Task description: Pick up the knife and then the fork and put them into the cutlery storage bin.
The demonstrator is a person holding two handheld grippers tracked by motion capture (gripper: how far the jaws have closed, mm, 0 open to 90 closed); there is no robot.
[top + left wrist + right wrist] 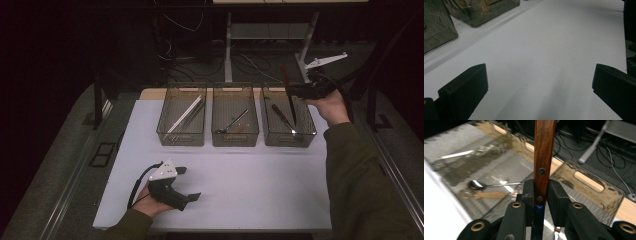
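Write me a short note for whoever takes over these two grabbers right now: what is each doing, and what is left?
Right gripper: jaws shut on a wooden-handled knife, held over the right bin, blade down.
Left gripper: jaws open, nothing between them, low over the white table.
Bins: left one holds chopsticks, middle one a spoon, right one another knife.
Left to do: probably lower the held knife into the right bin and release.

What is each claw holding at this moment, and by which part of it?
The right claw holds a knife by its wooden handle, near the lower rivet, blade hanging over the right bin. The left claw is open and holds nothing.
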